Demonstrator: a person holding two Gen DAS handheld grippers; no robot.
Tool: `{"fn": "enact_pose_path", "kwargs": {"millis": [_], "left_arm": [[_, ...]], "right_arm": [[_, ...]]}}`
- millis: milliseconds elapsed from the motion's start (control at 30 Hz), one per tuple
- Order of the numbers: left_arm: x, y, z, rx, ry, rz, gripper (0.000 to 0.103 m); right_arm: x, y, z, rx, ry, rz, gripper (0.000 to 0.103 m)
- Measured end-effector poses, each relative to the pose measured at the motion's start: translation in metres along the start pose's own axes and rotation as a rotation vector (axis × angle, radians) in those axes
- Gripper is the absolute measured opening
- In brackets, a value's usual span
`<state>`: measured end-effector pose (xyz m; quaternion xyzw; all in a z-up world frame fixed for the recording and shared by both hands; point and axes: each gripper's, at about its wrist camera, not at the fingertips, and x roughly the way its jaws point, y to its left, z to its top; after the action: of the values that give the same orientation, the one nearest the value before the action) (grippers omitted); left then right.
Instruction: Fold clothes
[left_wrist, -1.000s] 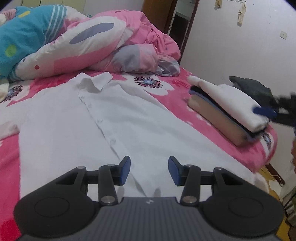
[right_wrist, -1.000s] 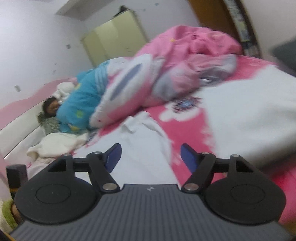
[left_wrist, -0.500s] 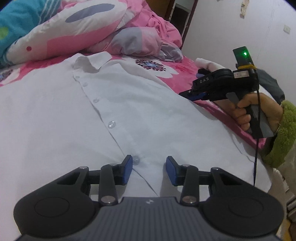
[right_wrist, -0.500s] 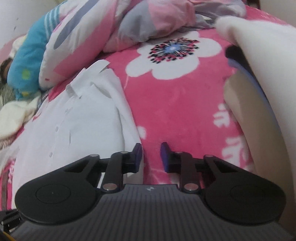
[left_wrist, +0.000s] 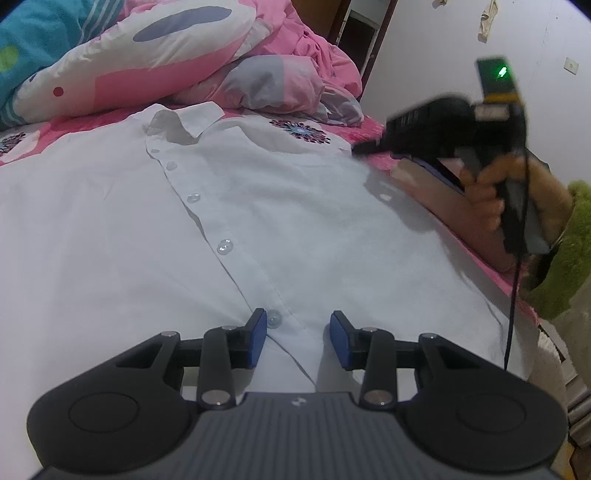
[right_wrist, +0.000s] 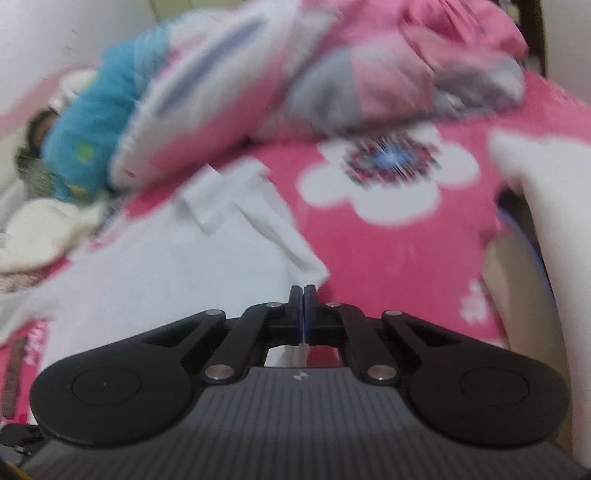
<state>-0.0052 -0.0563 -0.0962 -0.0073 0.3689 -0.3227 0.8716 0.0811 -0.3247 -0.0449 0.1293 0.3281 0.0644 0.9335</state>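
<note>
Shirt (left_wrist: 122, 236) spread flat on the bed, white, buttoned, collar up toward the pillows, and that's the piece to be folded. On its near hem sits the left hand-held gripper (left_wrist: 297, 338), blue pads spread apart either side of the button strip, fabric lying between them but not pinched. Over on the right edge, the right hand-held gripper (right_wrist: 303, 295) has its pads pressed tight together, seemingly with a thin sliver of the shirt's side edge caught between them. I'd say this is the start of a side fold. To do it well, the left one should close on the hem before anything lifts, then both carry the edge across evenly so the front stays smooth. Bed (right_wrist: 399, 254) is soft, bright pink with big white flowers, so cloth may drag. Rumpled pink quilt (left_wrist: 159, 70) heaps behind; a folded stack (right_wrist: 554, 221) waits at far right.
</note>
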Motion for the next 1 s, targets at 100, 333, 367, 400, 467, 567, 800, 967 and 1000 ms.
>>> {"fn": "enact_pose_path", "kwargs": {"millis": [100,333,367,400,467,567,800,967,1000], "left_arm": [[0.0,-0.002,0.0,0.005,0.002,0.007,0.039],[-0.001,-0.005,0.002,0.009,0.013,0.02,0.039],[-0.001,-0.005,0.002,0.009,0.015,0.02,0.039],[-0.001,-0.005,0.002,0.009,0.016,0.021,0.039],[-0.001,-0.005,0.002,0.008,0.018,0.023,0.039],[-0.001,-0.006,0.002,0.01,0.017,0.027,0.039],[-0.001,-0.003,0.003,0.013,0.018,0.027,0.039],[-0.001,-0.005,0.002,0.019,0.018,0.035,0.039],[-0.001,-0.005,0.002,0.02,0.02,0.036,0.039]], "right_arm": [[-0.004,0.036,-0.003,-0.097,-0.019,0.071,0.0],[0.025,0.119,-0.048,-0.358,0.029,0.093,0.004],[0.025,0.126,-0.054,-0.39,0.028,0.091,0.005],[0.022,0.13,-0.059,-0.412,0.017,0.091,0.009],[0.003,0.127,-0.058,-0.398,-0.035,0.112,0.018],[-0.037,0.104,-0.045,-0.298,-0.138,0.165,0.033],[-0.072,0.008,-0.037,-0.091,-0.119,-0.034,0.041],[-0.053,-0.004,-0.075,-0.121,0.086,-0.07,0.039],[-0.051,0.004,-0.084,-0.158,0.11,-0.056,0.039]]}}
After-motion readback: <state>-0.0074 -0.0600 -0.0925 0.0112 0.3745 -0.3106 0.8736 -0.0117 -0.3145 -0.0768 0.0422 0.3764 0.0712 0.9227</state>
